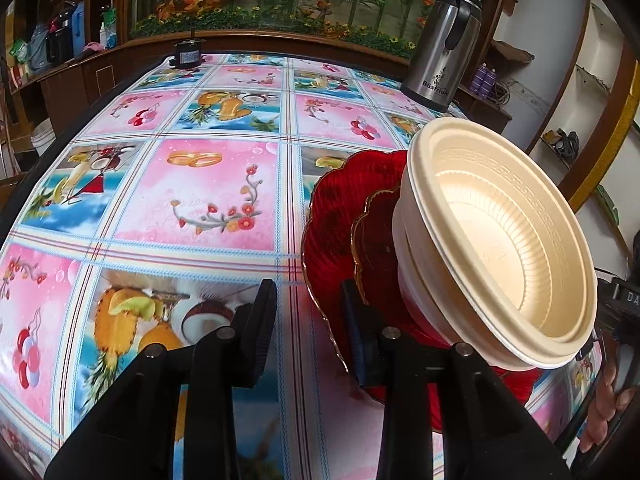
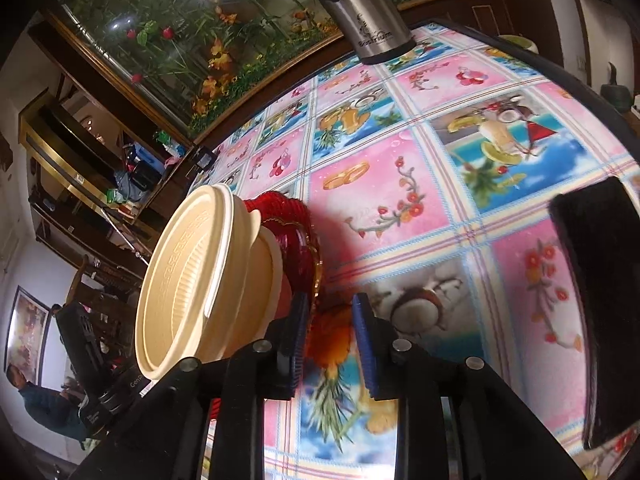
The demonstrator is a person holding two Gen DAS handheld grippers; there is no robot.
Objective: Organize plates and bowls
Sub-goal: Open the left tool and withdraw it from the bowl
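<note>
Now cream bowls nested on stacked red plates, both grippers open

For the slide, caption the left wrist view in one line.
Open left gripper beside stacked cream bowls on red plates, steel flask behind.
</note>
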